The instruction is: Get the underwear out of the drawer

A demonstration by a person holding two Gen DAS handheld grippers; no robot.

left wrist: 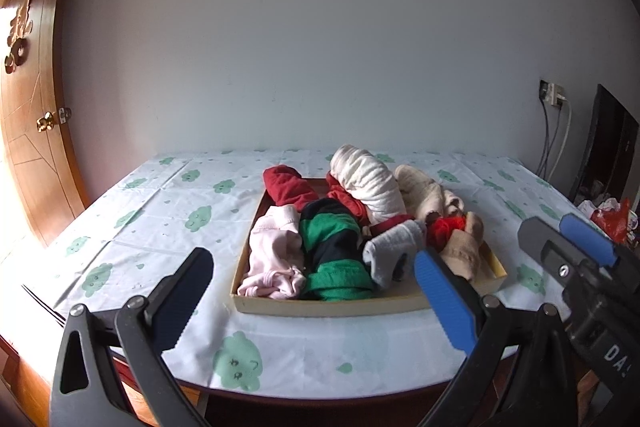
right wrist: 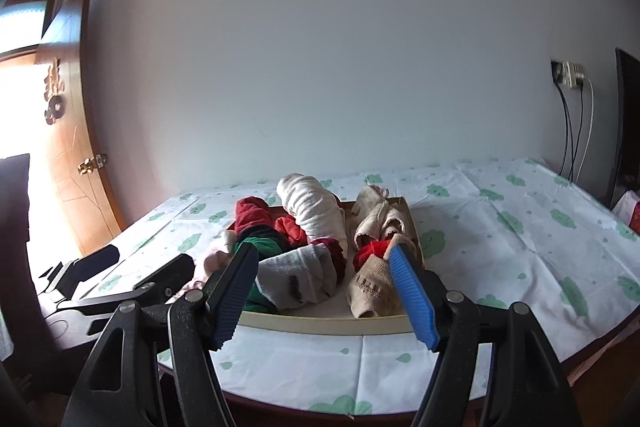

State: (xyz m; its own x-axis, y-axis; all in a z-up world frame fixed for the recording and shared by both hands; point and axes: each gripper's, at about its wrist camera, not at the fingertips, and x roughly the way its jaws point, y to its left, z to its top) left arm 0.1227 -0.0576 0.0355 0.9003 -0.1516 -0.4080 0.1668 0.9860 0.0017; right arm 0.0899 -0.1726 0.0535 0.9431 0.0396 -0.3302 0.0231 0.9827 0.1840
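Note:
A shallow wooden drawer (left wrist: 332,307) (right wrist: 320,325) lies on the table, full of rolled clothes: pink underwear (left wrist: 276,251), a green and black piece (left wrist: 334,247) (right wrist: 264,247), dark red (left wrist: 286,187), cream rolls (left wrist: 368,183) (right wrist: 312,207), a grey sock (left wrist: 392,251) (right wrist: 300,275), beige pieces (left wrist: 460,243) (right wrist: 372,283). My left gripper (left wrist: 316,303) is open and empty, in front of the drawer's near edge. My right gripper (right wrist: 324,291) is open and empty, also just short of the drawer; it shows at the right of the left wrist view (left wrist: 568,239).
The table has a white cloth with green clouds (left wrist: 160,211) (right wrist: 520,227). A wall stands behind it. A wooden door (left wrist: 28,131) is at the left. Cables (right wrist: 576,131) hang from a socket at the right. A red bag (left wrist: 612,219) sits at the far right.

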